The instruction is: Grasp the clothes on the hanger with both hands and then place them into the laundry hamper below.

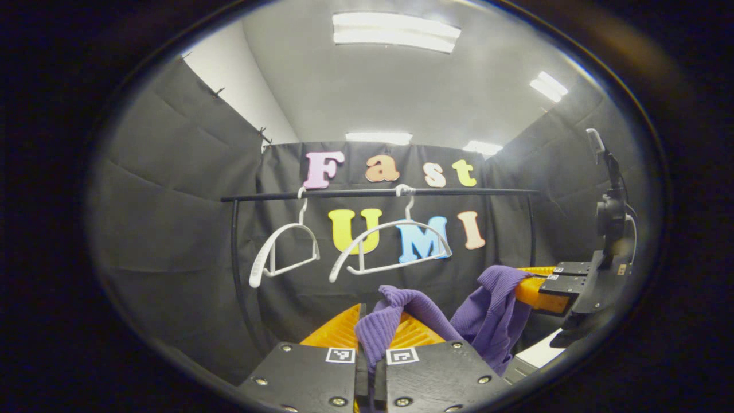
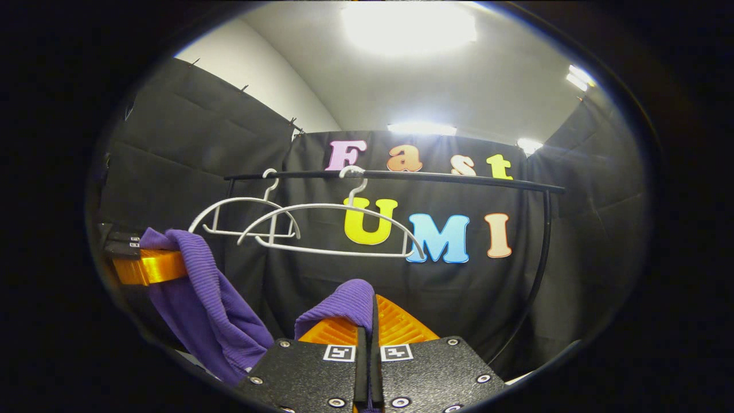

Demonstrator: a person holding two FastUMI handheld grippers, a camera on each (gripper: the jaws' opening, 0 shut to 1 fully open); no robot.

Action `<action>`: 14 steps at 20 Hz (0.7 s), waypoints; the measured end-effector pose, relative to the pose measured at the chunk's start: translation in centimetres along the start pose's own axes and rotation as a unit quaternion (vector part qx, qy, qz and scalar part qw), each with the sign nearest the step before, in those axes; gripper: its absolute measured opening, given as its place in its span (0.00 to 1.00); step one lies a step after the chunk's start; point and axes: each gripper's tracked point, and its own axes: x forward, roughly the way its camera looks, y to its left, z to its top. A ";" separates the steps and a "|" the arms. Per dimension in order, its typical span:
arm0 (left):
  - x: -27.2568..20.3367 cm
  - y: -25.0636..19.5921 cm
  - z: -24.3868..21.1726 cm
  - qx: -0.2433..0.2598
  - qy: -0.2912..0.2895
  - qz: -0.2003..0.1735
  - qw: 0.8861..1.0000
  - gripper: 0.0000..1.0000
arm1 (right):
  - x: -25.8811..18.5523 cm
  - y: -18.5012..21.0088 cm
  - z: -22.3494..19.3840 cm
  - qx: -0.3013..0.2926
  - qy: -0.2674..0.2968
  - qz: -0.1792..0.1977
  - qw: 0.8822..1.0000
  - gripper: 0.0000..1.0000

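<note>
L gripper (image 1: 375,330) fingers clenched on a fold of the purple garment (image 1: 493,310); R gripper (image 2: 367,321) likewise pinches its own bunch, cloth draped between the two, below the rail (image 1: 378,193) w/ two bare white hangers (image 1: 393,244). Looks light, soft, ribbed knit, so it'll sag and swing. Edge holds seem fine, hamper not visible.

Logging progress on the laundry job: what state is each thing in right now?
Purple garment: off the hangers, held between both grippers.
Left gripper: shut on the garment.
Right gripper: shut on the garment.
Near hanger: bare, on the rail.
Far hanger: bare, on the rail.
Rail: carries both hangers.
</note>
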 end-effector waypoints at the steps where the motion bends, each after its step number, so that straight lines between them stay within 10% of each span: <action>1: -0.4 -0.4 -0.2 -0.004 0.001 -0.009 1.000 0.05 | -0.6 0.7 -0.3 0.003 0.005 0.001 1.000 0.02; 14: -0.8 -3.9 -14.2 -0.040 0.118 -0.058 0.991 0.09 | -4.3 5.0 -13.7 0.038 0.149 0.016 0.988 0.02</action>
